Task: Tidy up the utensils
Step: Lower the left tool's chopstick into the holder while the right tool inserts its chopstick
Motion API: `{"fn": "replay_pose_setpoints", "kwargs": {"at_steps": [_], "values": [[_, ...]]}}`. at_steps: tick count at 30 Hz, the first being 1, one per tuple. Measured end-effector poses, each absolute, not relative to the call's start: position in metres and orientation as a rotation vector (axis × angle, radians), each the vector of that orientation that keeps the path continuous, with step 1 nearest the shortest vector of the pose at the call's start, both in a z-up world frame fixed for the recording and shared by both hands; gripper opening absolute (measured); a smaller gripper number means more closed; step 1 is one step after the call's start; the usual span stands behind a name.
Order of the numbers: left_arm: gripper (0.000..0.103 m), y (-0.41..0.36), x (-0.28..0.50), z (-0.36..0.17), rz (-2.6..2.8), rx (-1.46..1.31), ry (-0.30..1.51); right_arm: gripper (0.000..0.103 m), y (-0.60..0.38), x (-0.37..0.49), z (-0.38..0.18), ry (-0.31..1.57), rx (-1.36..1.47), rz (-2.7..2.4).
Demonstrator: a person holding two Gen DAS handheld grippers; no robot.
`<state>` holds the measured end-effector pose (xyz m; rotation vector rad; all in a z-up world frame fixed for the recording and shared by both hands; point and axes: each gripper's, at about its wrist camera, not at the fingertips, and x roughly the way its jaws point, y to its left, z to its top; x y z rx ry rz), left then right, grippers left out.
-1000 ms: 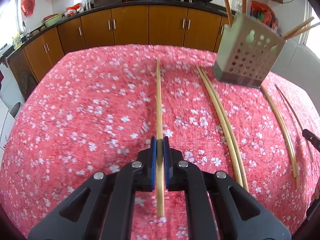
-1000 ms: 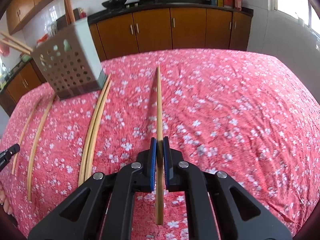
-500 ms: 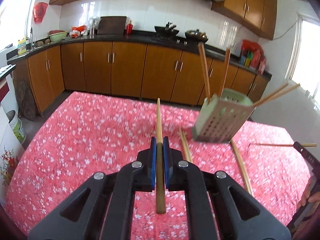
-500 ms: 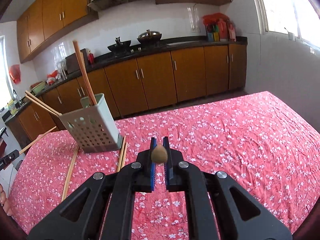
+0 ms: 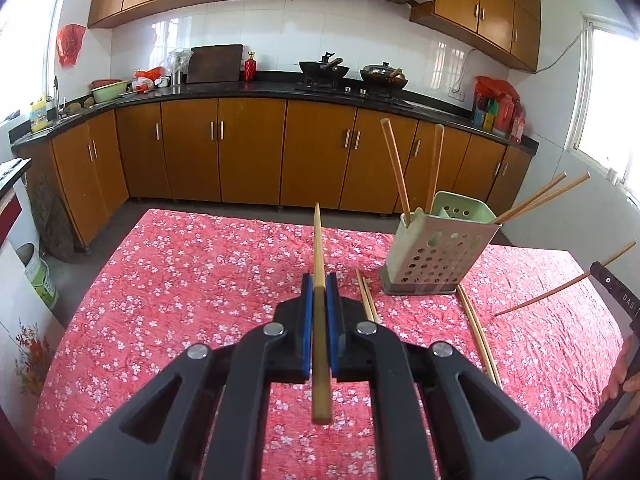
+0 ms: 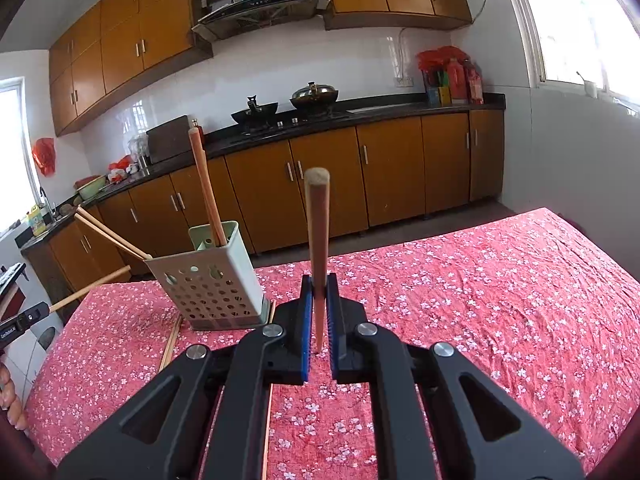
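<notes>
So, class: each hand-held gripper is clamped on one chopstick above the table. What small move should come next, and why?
Probably carry the left hand-held gripper toward the green holder and tip its chopstick over the open top. Both grippers already hold sticks clear of the red cloth, and other chopsticks already stand in that holder.

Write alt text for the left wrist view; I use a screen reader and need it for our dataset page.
The left gripper, shut on a wooden chopstick pointing forward, is raised above a table with a pink floral tablecloth. To its right stands a pale green perforated utensil holder with four chopsticks in it; more lie loose beside it. Brown kitchen cabinets line the back.
</notes>
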<state>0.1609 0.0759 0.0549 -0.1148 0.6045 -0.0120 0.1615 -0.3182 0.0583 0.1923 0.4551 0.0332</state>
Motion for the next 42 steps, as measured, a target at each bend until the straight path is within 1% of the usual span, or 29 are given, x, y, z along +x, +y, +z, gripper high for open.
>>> {"fn": "replay_pose_setpoints", "kwargs": {"at_steps": [9,12,24,29,37,42], "values": [[0.007,0.078,0.159,0.057,0.005,-0.126,0.588,0.007,-0.317,0.160,0.058,0.452,0.189,0.033],[0.007,0.077,0.156,0.065,-0.010,-0.138,0.571,0.007,-0.315,0.158,0.065,0.439,0.194,0.049],[0.007,0.044,0.140,0.143,-0.189,-0.147,0.455,0.007,-0.280,0.142,0.154,0.238,0.219,0.251],[0.007,0.026,0.143,0.168,-0.237,-0.157,0.401,0.007,-0.265,0.150,0.173,0.171,0.194,0.261],[0.007,0.007,0.168,0.196,-0.227,-0.146,0.331,0.007,-0.257,0.177,0.182,0.111,0.196,0.224],[0.007,-0.006,0.203,0.183,-0.227,-0.127,0.397,0.007,-0.255,0.201,0.173,0.096,0.216,0.182]]}}
